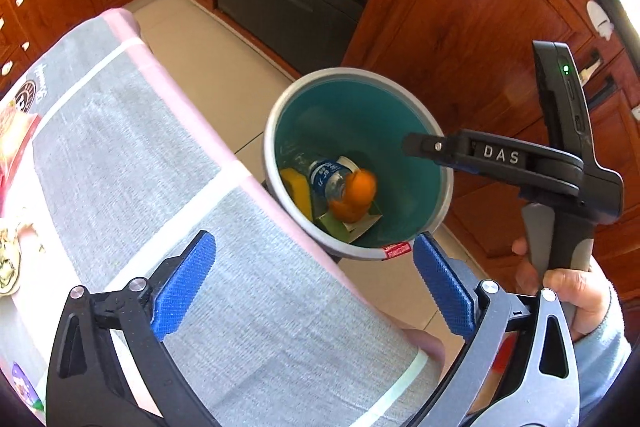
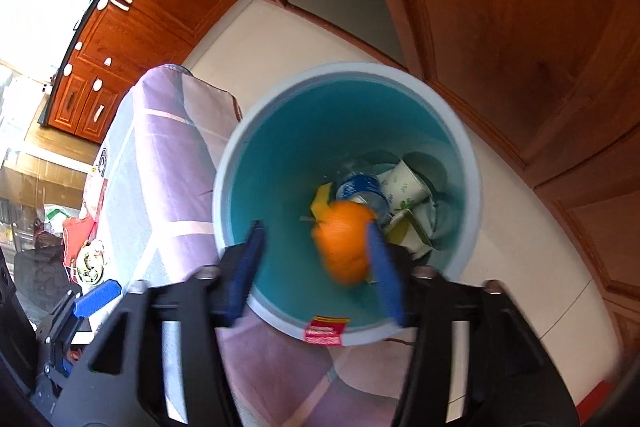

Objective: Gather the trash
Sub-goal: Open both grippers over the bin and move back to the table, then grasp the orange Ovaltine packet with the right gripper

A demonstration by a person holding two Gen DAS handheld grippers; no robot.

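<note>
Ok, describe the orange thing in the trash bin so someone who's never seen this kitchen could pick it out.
Find the round grey-rimmed bin with the teal inside, standing on the floor beside the cloth-covered table. Look down into it, below the open right claw. The orange peel is the only bright orange, rounded piece there, next to a blue-labelled plastic bottle and a yellow scrap.

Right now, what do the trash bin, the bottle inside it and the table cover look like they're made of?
Trash bin: looks like smooth moulded plastic, teal inside with a pale grey rim, slightly glossy.
Bottle: clear, thin plastic with a blue printed label; light shows through it.
Table cover: woven fabric, matte grey with pink and white bands; a fine weave texture shows.
</note>
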